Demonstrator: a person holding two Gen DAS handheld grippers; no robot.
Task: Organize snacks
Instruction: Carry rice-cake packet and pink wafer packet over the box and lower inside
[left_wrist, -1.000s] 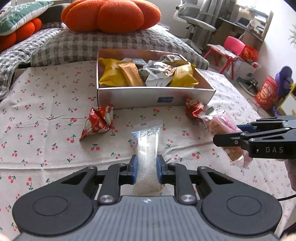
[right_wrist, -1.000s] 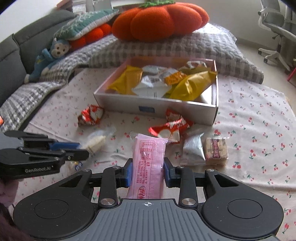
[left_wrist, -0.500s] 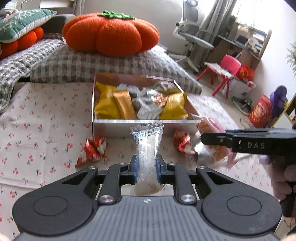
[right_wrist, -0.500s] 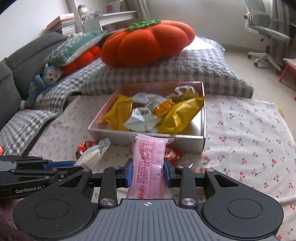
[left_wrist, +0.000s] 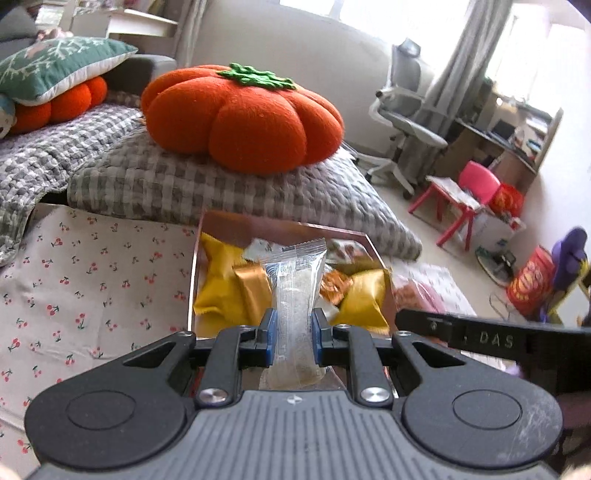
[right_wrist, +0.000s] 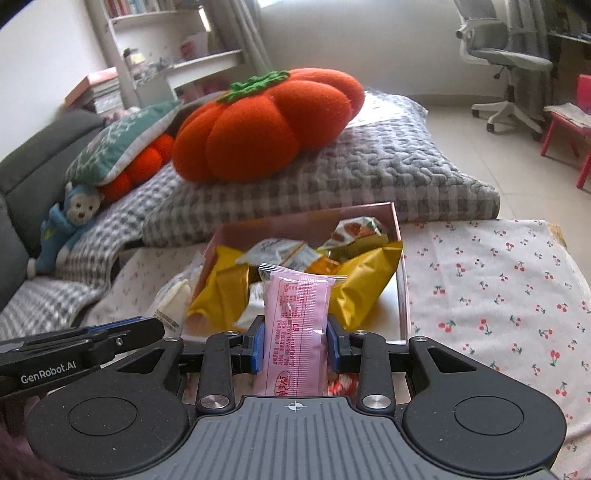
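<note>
Left gripper (left_wrist: 291, 328): fingers clamped on a clear snack packet (left_wrist: 295, 295), held above the near edge of the snack box (left_wrist: 195, 266). Right gripper (right_wrist: 295, 343): fingers clamped on a pink snack packet (right_wrist: 297, 325), also over the box's near edge.

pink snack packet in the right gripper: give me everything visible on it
The pink snack packet is a flat, oblong plastic pouch with a clear crimped seal at its top end and dark red printed text down its face. It stands roughly upright, clamped near mid-length between the blue pads of the right gripper, its lower end hidden behind the gripper body. It is held in front of the open snack box. Nothing else visibly touches it.
</note>
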